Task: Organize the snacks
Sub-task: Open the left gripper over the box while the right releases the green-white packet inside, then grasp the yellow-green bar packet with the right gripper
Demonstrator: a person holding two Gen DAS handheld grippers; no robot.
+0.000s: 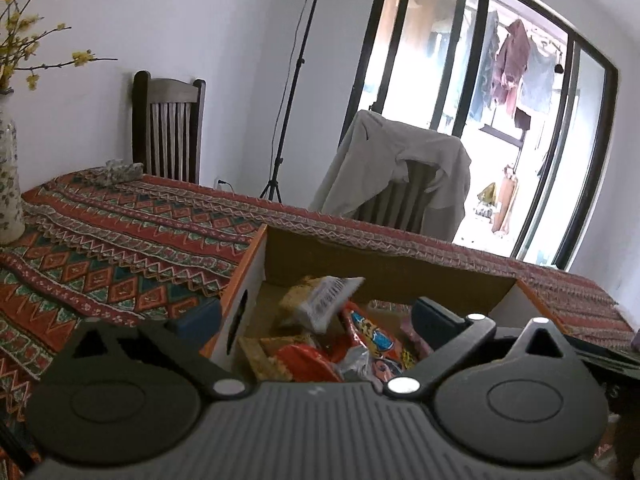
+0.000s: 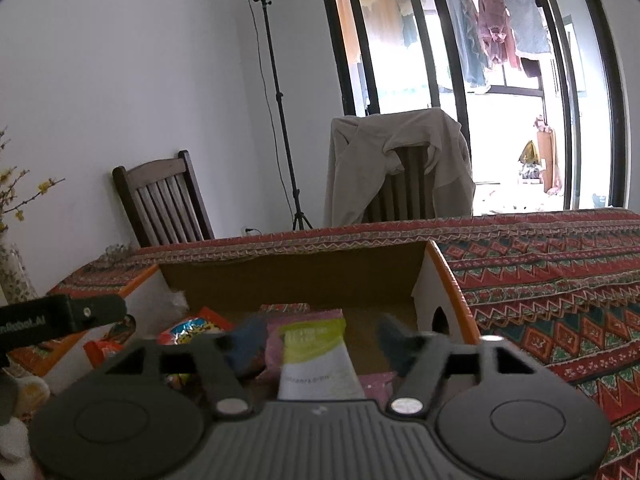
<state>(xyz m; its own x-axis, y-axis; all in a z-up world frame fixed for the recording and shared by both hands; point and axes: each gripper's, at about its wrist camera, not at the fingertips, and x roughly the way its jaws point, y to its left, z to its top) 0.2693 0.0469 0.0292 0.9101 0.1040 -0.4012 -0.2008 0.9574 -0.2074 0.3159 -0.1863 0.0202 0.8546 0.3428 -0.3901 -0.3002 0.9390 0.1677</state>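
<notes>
At the far left of the left wrist view a flowered vase (image 1: 10, 184) with yellow-blossomed twigs stands on the worktop (image 1: 120, 232), which is covered with a red, green and orange patterned cloth. Behind it a dark wooden chair (image 1: 170, 128) stands against the white wall, and further right a light stand (image 1: 296, 80) rises beside a second chair draped with a beige jacket (image 1: 396, 168). In the middle of the worktop sits an open cardboard box (image 1: 380, 256) with orange edges, holding the snacks: a pale packet with a barcode (image 1: 324, 300) lies tilted on top of red and orange packets (image 1: 372, 340). The left hand-held gripper (image 1: 308, 320) hangs over the box with its jaws spread wide, one blue pad outside the box's left wall, the other inside; nothing is pinched. In the right wrist view the right hand-held gripper (image 2: 320, 344) is over the right part of the same box, its jaws also apart. A white packet with a green top (image 2: 314, 356) lies between the blurred blue pads, touching neither, resting on pink packets (image 2: 376, 384). Beyond the glass doors (image 2: 500, 80) at the right, laundry hangs on a line.
</notes>
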